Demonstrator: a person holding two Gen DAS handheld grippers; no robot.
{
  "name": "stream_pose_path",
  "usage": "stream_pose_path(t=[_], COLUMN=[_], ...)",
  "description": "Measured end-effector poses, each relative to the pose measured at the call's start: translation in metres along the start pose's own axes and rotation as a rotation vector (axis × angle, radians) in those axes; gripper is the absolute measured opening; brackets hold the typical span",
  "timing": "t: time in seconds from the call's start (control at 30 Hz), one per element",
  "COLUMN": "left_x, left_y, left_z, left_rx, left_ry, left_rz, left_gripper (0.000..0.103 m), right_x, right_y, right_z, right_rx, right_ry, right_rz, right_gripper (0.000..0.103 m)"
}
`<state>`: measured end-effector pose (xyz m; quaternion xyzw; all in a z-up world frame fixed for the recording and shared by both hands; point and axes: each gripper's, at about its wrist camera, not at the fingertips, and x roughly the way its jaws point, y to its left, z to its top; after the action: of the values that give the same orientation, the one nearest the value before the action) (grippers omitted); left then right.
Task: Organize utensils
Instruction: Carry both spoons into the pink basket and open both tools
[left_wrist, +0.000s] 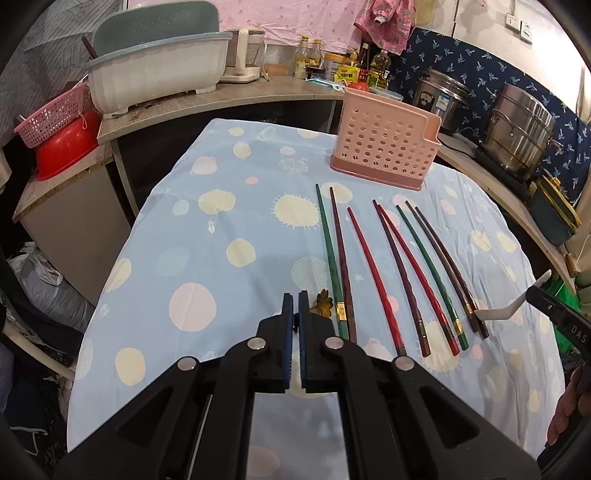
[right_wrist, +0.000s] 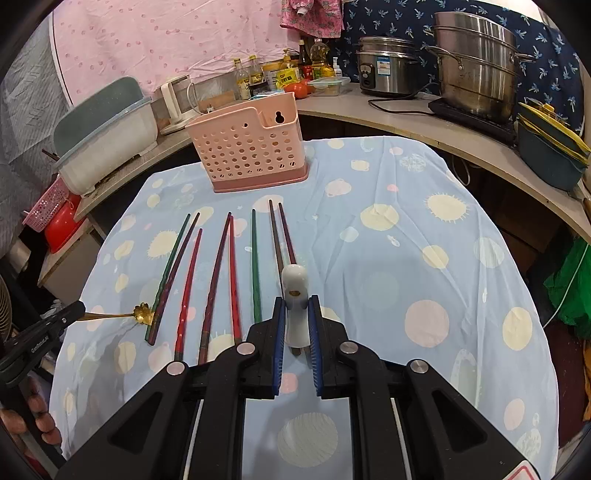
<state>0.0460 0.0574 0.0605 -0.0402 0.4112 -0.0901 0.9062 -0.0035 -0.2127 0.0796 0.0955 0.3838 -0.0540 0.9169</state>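
Several red, green and dark chopsticks (left_wrist: 373, 273) lie side by side on the blue dotted tablecloth (left_wrist: 207, 258); they also show in the right wrist view (right_wrist: 232, 273). A pink perforated utensil holder (left_wrist: 384, 147) stands behind them, also in the right wrist view (right_wrist: 251, 147). My left gripper (left_wrist: 295, 299) is shut on a small gold flower-shaped spoon (right_wrist: 136, 314), whose bowl (left_wrist: 323, 303) shows beside the fingers. My right gripper (right_wrist: 297, 306) is shut on a white ceramic spoon (right_wrist: 295, 295), which also appears at the right of the left wrist view (left_wrist: 509, 304).
A counter curves behind the table with a white and blue dish rack (left_wrist: 159, 70), a kettle (left_wrist: 243, 55), bottles (left_wrist: 332, 62), a rice cooker (right_wrist: 388, 66) and a steel steamer pot (right_wrist: 476, 62). A pink basket on a red bowl (left_wrist: 62, 129) sits at the left.
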Motion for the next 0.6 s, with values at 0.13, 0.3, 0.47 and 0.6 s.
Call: stream_pose_path(t=[0.13, 0.3, 0.47, 0.6], left_x=[-0.004, -0.014, -0.028, -0.035], left_y=[-0.003, -0.014, -0.029, -0.043], left_z=[0.007, 0.023, 0.05, 0.083], left_rx=[0.006, 0.035, 0.068, 0.086], left_ry=[-0.003, -0.025, -0.065, -0.102], left_rz=[-0.006, -0.012, -0.037, -0.053], left_gripper=[0.001, 0.001, 0.001, 0.001], right_x=[-0.007, -0.018, -0.024, -0.021], right_y=[0.0, 0.0, 0.004, 0.011], right_z=[0.007, 0.022, 0.045, 0.074], right_rx=[-0.006, -0.018, -0.034, -0.062], right_ry=[-0.019, -0.052, -0.083, -0.11], right_rz=[-0.002, -0.002, 0.015, 0.018], right_gripper=[0.012, 0.012, 0.012, 0.012])
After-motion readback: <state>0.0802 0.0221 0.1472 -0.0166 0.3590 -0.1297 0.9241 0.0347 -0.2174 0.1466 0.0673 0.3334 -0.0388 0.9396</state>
